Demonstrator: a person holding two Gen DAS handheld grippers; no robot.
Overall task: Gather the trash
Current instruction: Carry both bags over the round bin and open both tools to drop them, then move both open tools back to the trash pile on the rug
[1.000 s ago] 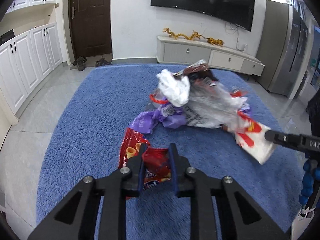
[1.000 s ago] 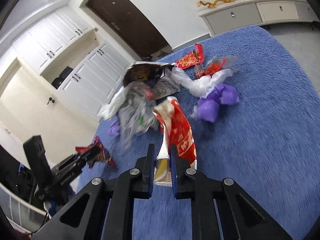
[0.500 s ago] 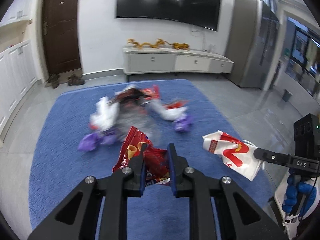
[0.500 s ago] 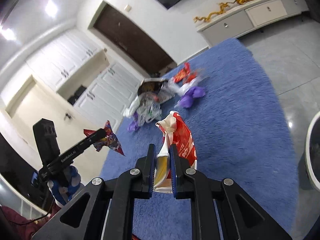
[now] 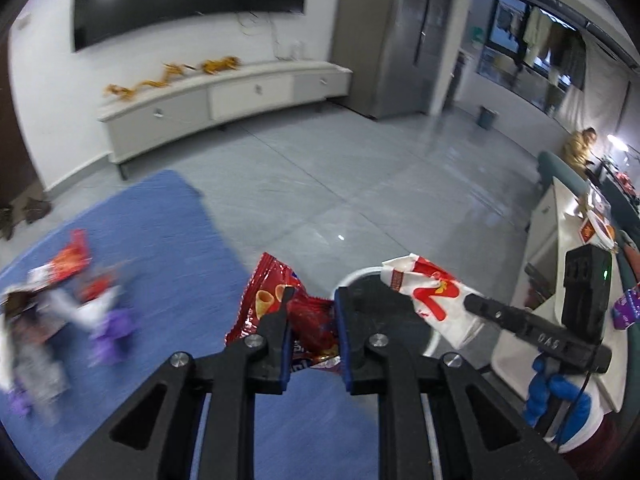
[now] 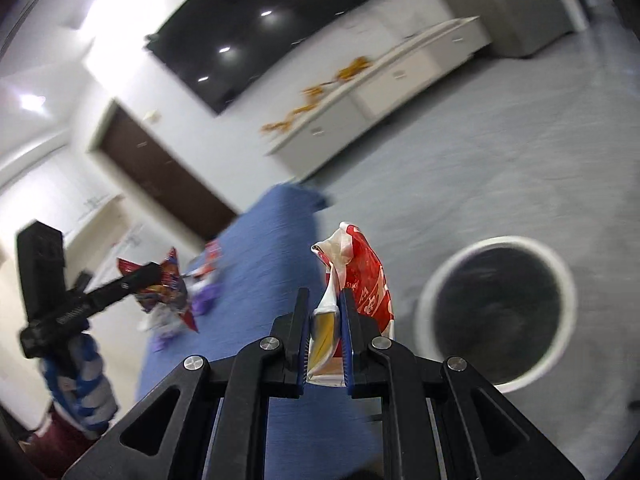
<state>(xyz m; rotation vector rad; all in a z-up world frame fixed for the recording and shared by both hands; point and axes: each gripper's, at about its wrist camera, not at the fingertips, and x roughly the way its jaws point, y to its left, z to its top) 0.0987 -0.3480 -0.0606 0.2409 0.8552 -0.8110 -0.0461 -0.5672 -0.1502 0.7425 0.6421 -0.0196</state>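
My left gripper (image 5: 311, 312) is shut on a crumpled red snack bag (image 5: 280, 300) and holds it in the air; it also shows in the right wrist view (image 6: 164, 280). My right gripper (image 6: 324, 312) is shut on a red-and-white wrapper (image 6: 360, 276), which shows in the left wrist view (image 5: 432, 300) over the bin. A round white trash bin with a black liner (image 6: 496, 312) stands on the grey floor to the right of the wrapper; its rim (image 5: 352, 278) is mostly hidden behind the left gripper.
A pile of loose wrappers and bags (image 5: 68, 304) lies on the blue rug (image 5: 168, 240) at the left. A white TV cabinet (image 5: 224, 92) stands along the far wall. A white table (image 5: 560, 248) is at the right.
Both grippers have swung right with their trash, away from the pile on the rug. The trash bin has come into view beside the rug.
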